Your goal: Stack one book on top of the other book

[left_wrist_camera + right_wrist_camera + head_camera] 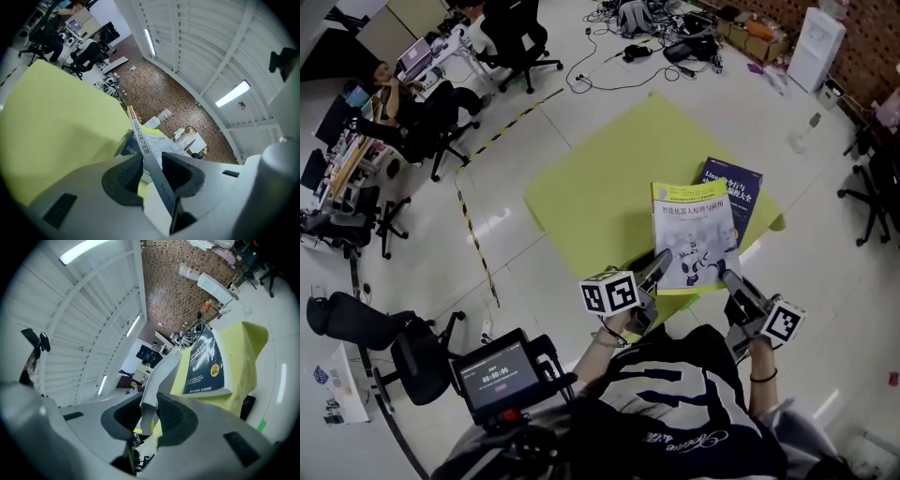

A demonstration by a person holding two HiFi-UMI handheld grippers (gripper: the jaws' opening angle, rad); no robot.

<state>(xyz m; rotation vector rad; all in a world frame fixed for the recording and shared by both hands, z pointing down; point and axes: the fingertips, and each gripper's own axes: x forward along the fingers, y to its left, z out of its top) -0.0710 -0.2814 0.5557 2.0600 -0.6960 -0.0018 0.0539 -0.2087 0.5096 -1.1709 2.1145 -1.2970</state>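
Observation:
A yellow-and-white book hangs above the lime-green table, tilted and held by its near edge. My left gripper is shut on its near left corner, and my right gripper is shut on its near right corner. A dark blue book lies flat on the table, partly hidden under the far side of the lifted one. In the left gripper view the yellow book runs edge-on between the pads of the left gripper. In the right gripper view the right gripper pinches the book, with the blue book beyond.
Black office chairs and a seated person are at the far left. Yellow-black tape runs across the floor. Cables and a white box lie beyond the table. Another chair stands at the right.

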